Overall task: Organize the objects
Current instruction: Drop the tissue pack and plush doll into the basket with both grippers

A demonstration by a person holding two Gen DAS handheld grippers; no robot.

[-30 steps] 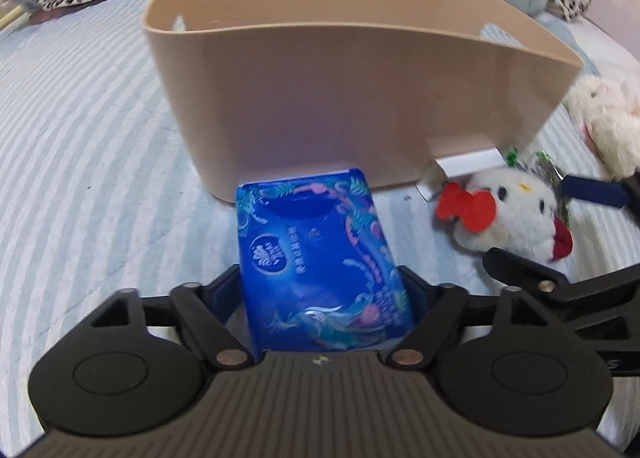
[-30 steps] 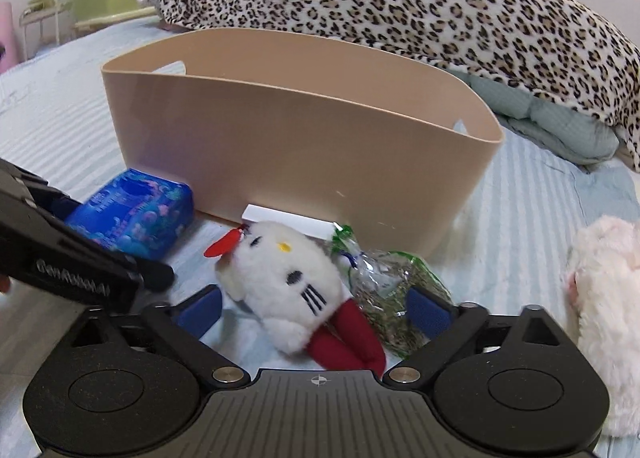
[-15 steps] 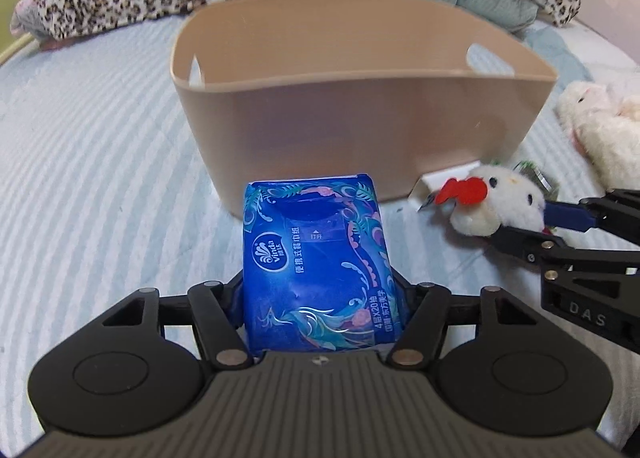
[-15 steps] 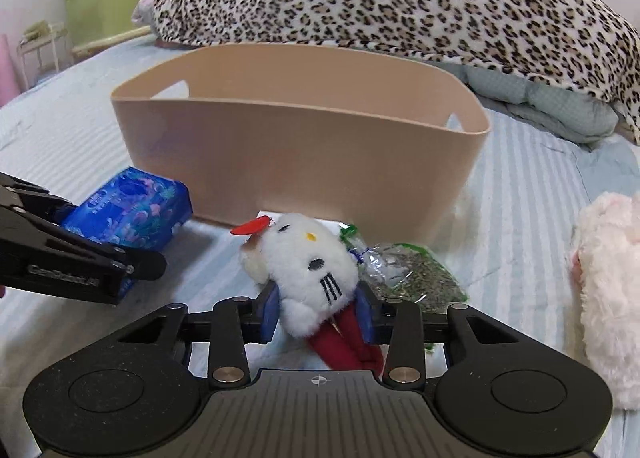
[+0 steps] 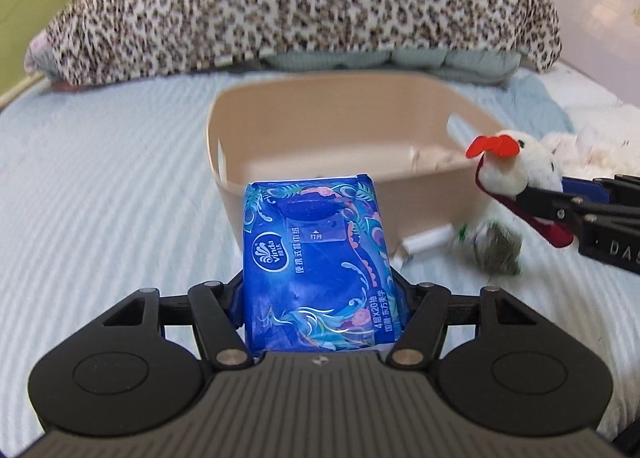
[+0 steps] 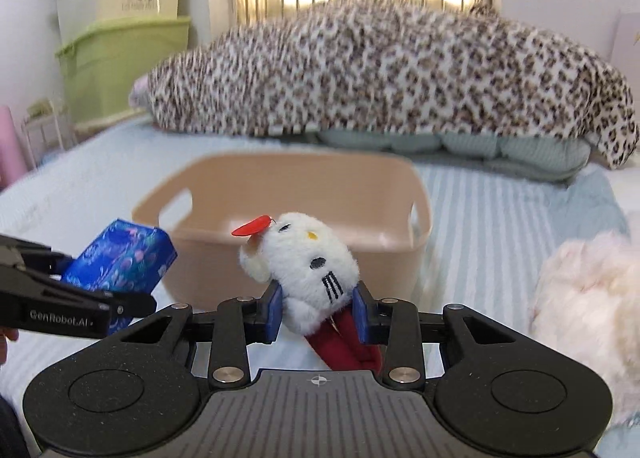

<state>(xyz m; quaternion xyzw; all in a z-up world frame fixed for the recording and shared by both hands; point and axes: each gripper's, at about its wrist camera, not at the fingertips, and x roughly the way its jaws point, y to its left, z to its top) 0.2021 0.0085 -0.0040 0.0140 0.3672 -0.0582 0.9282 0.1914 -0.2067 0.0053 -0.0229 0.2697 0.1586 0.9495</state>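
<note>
Here, on the left, the left gripper (image 5: 320, 298) is clamped on a blue tissue pack (image 5: 316, 262), its jaws pressing the pack's two long sides. The pack is held clear of the striped bedsheet (image 5: 100, 198), its long axis running straight forward along the fingers, the far end tipped slightly up and pointing at the near wall of the beige tub (image 5: 312, 194). The printed face is up.

Further right, the tub sits on the sheet with its open top in view and cut-out handles at both ends. Just past its near right corner lie a small white packet (image 5: 424, 244) and a green-flecked bag (image 5: 496, 250) on the sheet.

On the right, the right gripper (image 6: 318, 308) is closed around a white plush cat (image 6: 304, 262), gripping its lower head from both sides. The cat is lifted, head forward toward the tub, red bow (image 6: 254, 226) up-left, red body trailing back under the fingers. A cream plush toy (image 6: 580, 306) lies at far right.
</note>
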